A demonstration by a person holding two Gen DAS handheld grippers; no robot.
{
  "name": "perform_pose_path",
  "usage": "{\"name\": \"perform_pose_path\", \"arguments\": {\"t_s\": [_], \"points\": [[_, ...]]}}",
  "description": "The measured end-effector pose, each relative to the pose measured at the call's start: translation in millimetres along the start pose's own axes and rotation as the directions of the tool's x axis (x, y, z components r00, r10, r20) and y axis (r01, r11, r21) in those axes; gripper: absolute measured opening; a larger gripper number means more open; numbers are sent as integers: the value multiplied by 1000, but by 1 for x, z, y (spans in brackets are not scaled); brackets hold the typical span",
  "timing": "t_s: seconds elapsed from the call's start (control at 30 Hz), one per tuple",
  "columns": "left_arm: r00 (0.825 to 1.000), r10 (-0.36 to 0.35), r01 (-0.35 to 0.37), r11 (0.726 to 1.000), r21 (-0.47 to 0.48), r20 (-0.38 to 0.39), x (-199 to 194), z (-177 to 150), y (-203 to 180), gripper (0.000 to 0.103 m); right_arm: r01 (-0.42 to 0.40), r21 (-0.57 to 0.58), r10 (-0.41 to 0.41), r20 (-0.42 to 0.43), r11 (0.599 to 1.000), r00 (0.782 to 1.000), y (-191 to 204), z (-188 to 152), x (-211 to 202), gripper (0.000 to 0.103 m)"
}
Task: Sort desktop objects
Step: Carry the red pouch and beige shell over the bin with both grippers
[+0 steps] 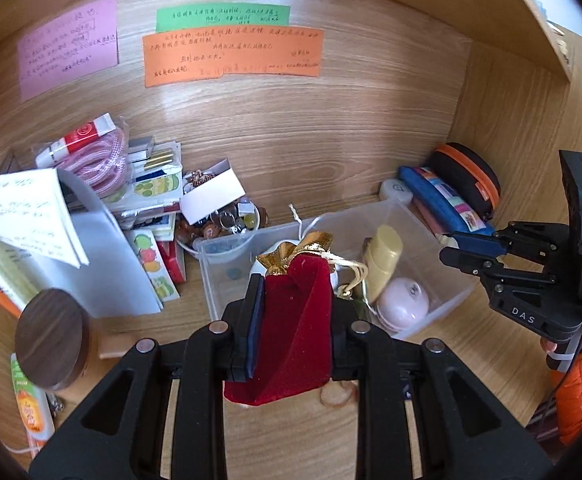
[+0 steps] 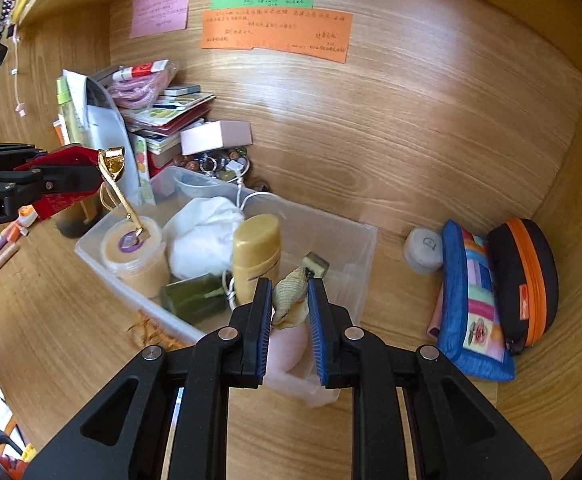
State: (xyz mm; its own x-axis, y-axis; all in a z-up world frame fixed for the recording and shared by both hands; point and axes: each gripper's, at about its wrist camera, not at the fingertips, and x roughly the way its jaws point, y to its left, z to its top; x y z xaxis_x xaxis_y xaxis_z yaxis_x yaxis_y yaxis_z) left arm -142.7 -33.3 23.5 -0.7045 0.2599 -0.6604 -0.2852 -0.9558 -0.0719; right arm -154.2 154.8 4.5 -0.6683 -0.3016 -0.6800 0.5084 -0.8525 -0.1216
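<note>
Right now you have something in each hand, so take the drops one at a time. Your left gripper [image 1: 291,320] has its fingers pinching the red velvet pouch [image 1: 291,328], which hangs above the near wall of the clear plastic bin [image 1: 423,216]; its gold drawstring [image 2: 125,200] trails down onto the lid of the round tub [image 2: 133,246] at the bin's 9 o'clock end. Your right gripper [image 2: 289,308] has its fingers closed on the small spiral seashell [image 2: 289,294], held over the bin's near edge at about 6 o'clock.

The bin is already crowded: a tan bottle [image 2: 255,252], a white cloth bundle [image 2: 205,236], a dark green block [image 2: 195,296] and a pink round case [image 1: 401,300]. I judge the free floor to be scarce, so aim each piece at a gap, not onto a sloped bottle where it may roll.

Lower the pouch first, straight down, until the fabric slackens, then spread the fingers; lift away slowly so the cord does not snag the tub. The shell looks hard and smooth, and may skid, so bring it low toward the 3 o'clock side before letting go. Keep the two tools well apart while you do it.
</note>
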Motion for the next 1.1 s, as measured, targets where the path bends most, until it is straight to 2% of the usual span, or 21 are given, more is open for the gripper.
{"name": "perform_pose_path", "arguments": {"t_s": [0.33, 0.63, 1.1], "points": [[999, -15, 15, 1000, 4, -33, 38, 14, 2, 24, 1, 16, 0, -40, 1000, 999, -13, 10, 35, 16], [995, -22, 26, 999, 34, -96, 75, 11, -7, 24, -4, 14, 5, -86, 1000, 996, -19, 6, 58, 16], [988, 25, -9, 994, 112, -150, 104, 6, -22, 25, -4, -8, 3, -142, 1000, 990, -22, 8, 87, 16]]}}
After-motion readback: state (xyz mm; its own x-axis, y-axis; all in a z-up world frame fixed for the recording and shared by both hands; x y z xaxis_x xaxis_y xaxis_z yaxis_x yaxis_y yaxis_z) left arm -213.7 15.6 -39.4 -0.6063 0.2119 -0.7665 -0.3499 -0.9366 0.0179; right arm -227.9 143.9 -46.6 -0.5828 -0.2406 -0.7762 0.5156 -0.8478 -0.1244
